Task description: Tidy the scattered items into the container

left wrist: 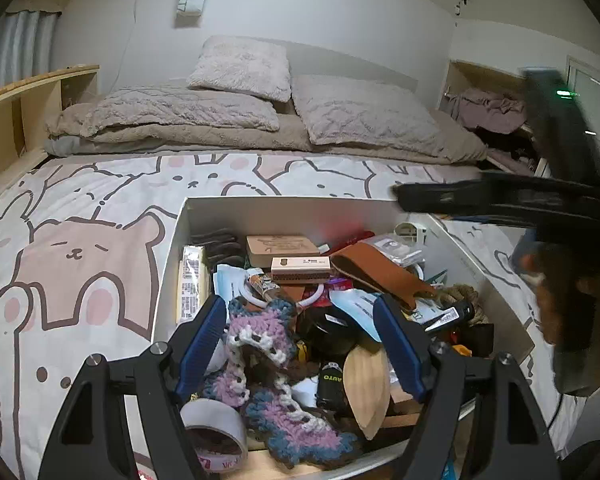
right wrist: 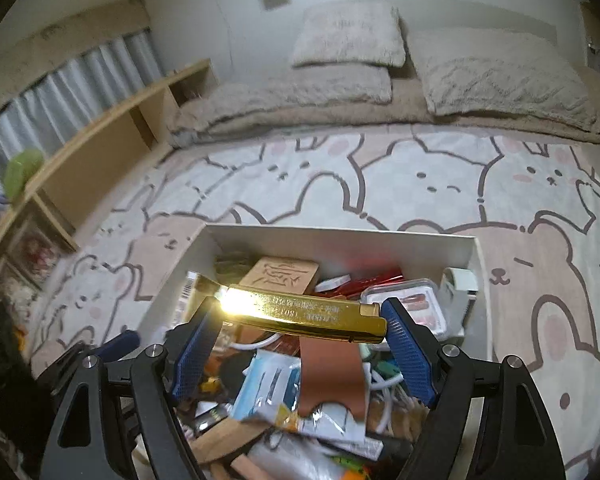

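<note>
Glare washing out the left end of a gold harmonica [right wrist: 306,314], clamped crosswise in the right gripper [right wrist: 304,344] above the crowded white box [right wrist: 340,242] on the bed [right wrist: 420,176], left gripper [left wrist: 300,344] spread wide, empty, over a crocheted piece [left wrist: 260,344] in the box.

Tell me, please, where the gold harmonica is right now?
In the right wrist view, the gold harmonica is held crosswise between the right gripper's blue fingertips, above the white box of clutter on the bed, in front of the carved wooden block.

blurred: right tongs [left wrist: 500,200] | cut off: tape roll [left wrist: 216,436]
</note>
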A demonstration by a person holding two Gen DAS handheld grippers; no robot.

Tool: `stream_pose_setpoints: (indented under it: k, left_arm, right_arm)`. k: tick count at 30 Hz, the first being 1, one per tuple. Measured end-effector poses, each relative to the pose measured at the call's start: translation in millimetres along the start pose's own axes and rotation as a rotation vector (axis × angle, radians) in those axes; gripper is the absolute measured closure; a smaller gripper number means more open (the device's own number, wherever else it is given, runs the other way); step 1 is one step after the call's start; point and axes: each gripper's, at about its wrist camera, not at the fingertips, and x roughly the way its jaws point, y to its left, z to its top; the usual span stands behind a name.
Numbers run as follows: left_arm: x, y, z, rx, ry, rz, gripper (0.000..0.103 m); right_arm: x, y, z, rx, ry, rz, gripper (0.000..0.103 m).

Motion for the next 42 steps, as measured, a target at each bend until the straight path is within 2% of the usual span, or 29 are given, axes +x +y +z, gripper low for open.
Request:
stream_pose_setpoints:
  k: [7,15,17,18,19,23,35,42]
  left_arm:
    - [7.9,11.9,-3.3,-0.018,0.007,-0.024,0.027]
    - [6.7,22.6,-2.4,-0.035,-0.010,-0.038,0.027]
    - [7.1,23.2,-2.6,-0.037,-0.010,-0.040,0.027]
    - [7.1,23.4,-2.6,-0.036,-0.010,-0.039,0.027]
    - [7.1,23.6,-2.8,-0.035,-0.009,-0.037,0.027]
    - [7.1,23.0,-3.2,-0.031,-0.004,-0.027,0.027]
    - [-6.1,17.0,-1.5,-0.025,-0.015,-0.006,0.027]
    - [-18.6,11.6,0.6,-0.023,-0.024,0.000,0.027]
  right_arm:
    - [46.6,4.7,13.2,-0.027,0.111,-0.106,0.022]
    - [69.2,-4.5,20.3,-0.006,0.135,-0.191,0.022]
    - [69.8,-6.7,20.6,0.005,0.127,-0.167,0.021]
    - [68.3,-7.7,20.2,0.018,0.116,-0.153,0.006]
    - [66.2,-8.2,19.8,0.026,0.103,-0.149,0.000]
    - [61.6,-7.5,20.9,0.024,0.048,-0.156,0.000]
    - [40.5,1.7,11.8,-0.013,0.044,-0.129,0.000]
    - [11.2,10.8,4.7,-0.019,-0.015,-0.090,0.000]
